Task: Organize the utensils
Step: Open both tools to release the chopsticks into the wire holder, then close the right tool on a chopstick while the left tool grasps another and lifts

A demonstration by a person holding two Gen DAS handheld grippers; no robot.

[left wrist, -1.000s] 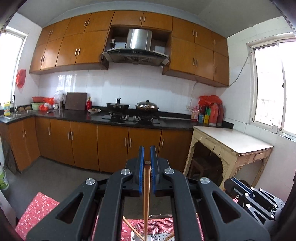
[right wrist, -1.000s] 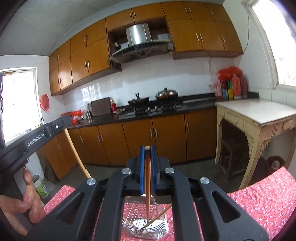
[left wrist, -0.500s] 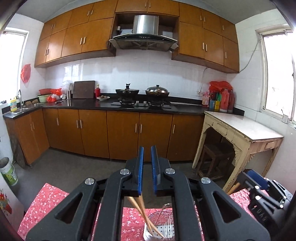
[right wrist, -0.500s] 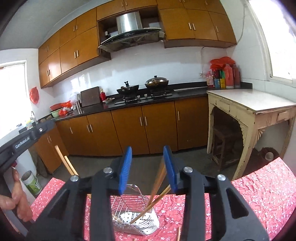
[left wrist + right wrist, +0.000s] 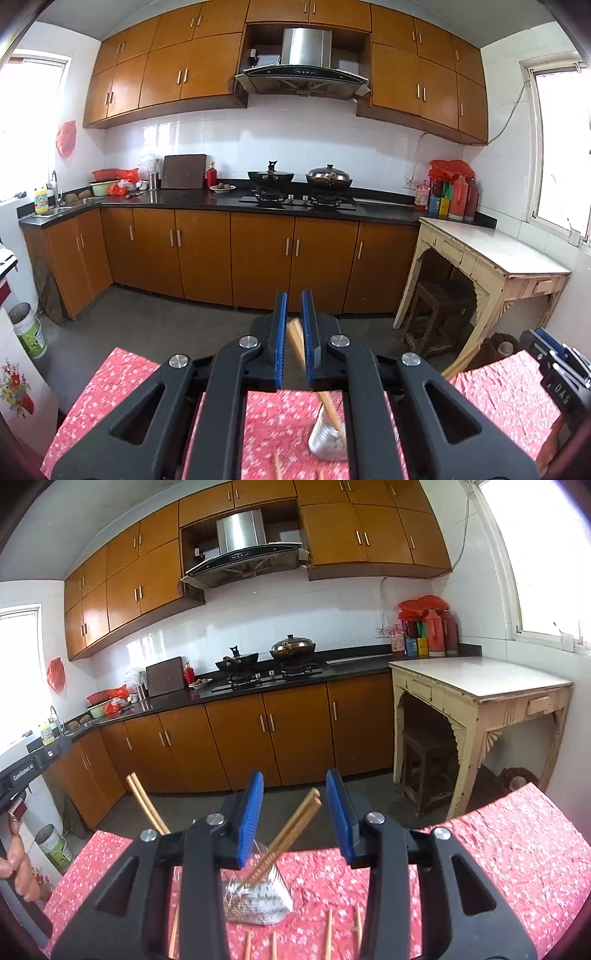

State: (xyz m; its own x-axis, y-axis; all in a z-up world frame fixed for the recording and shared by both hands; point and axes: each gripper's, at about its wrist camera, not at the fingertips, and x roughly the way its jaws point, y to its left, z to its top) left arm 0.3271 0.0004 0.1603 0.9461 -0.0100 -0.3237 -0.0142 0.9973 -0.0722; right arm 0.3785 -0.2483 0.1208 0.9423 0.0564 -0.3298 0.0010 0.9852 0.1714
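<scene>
A metal wire utensil holder (image 5: 258,901) stands on the red flowered tablecloth (image 5: 498,849); it also shows in the left wrist view (image 5: 327,441). Wooden chopsticks (image 5: 291,830) lean in it to the right, and another pair (image 5: 146,806) leans to the left. My right gripper (image 5: 294,812) is open and empty above the holder. My left gripper (image 5: 294,332) has its jaws slightly apart; chopsticks (image 5: 295,339) standing in the holder show behind the gap, not clamped. Several loose chopsticks (image 5: 328,938) lie on the cloth in front of the holder.
The other gripper's body (image 5: 557,373) is at the right edge of the left wrist view. Beyond the table are a kitchen floor, wooden cabinets (image 5: 258,258) and a cream side table (image 5: 480,698) with a stool under it.
Both grippers let go of their chopsticks, which now stand in the holder. The right jaws opened wide. Both grippers drew back and up from the holder.
</scene>
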